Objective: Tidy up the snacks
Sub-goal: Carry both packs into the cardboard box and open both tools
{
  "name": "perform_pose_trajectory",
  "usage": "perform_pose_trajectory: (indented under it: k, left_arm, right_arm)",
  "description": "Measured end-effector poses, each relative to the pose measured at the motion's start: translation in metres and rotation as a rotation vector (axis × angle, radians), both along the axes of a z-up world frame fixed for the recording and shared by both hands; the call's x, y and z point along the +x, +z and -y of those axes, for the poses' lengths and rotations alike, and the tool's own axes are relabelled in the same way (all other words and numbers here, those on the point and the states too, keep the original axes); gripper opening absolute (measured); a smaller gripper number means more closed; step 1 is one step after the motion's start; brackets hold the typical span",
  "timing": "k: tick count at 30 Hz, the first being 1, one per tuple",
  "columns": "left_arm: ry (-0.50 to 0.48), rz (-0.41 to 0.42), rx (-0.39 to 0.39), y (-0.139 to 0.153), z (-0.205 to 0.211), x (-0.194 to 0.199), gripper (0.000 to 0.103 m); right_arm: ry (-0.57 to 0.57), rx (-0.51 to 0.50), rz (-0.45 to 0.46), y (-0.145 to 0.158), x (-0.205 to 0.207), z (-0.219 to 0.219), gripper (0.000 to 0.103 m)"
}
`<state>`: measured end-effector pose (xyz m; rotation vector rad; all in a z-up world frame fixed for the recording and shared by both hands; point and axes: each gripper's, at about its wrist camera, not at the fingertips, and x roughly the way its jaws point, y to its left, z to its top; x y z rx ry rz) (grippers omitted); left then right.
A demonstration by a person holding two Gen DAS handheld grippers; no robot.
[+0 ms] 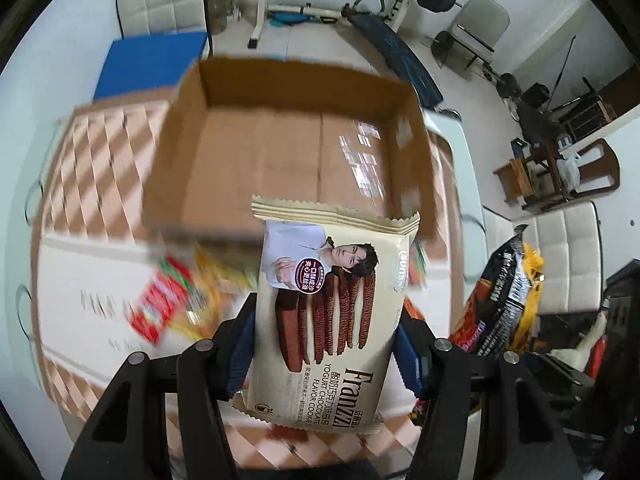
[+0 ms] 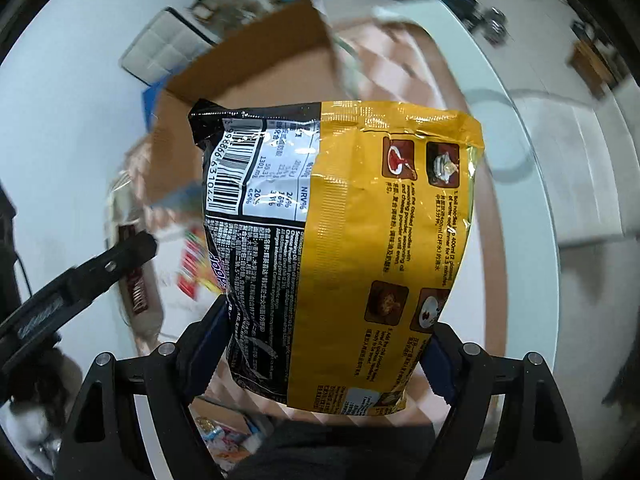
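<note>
The cookie packet [image 1: 326,312] is printed in cream, with dark brown and white sandwich biscuits and dark brown lettering. The noodle packet [image 2: 340,248] is divided into a black panel with white text and a white barcode label, and a yellow panel with dark text. The cardboard box [image 1: 280,136] is plain brown. The tablecloth [image 1: 92,152] is patterned in pink and white diamonds.
</note>
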<state>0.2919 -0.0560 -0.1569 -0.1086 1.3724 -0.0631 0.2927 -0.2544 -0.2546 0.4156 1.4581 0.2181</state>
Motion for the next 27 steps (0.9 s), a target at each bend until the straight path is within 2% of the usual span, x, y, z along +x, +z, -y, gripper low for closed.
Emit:
perform_pose_trajectory:
  k: [6,11,16,22,27]
  left_arm:
    - [-0.011,-0.03,0.044,-0.021,-0.036,0.095,0.058]
    - [-0.002,-0.082,0.062,-0.065,-0.027,0.145,0.058]
    - [0.033,-0.179,0.012,-0.122,-0.021,0.207,0.058]
    - [0.033,-0.265,-0.026,-0.16,-0.015,0.224,0.058]
    - [0.021,-0.301,-0.035,-0.178,-0.006,0.229,0.058]
  right_arm:
    - [0.031,-0.065,0.018,0.004,0.1,-0.055,0.087]
    - [0.067,-0.093,-0.021,-0.033,0.162,-0.082,0.087]
    - [0.095,-0.114,-0.084,-0.08,0.218,-0.107,0.087]
    - [0.13,-0.149,-0.149,-0.146,0.266,-0.115,0.087]
    - [0.148,-0.16,-0.177,-0.173,0.281,-0.114,0.087]
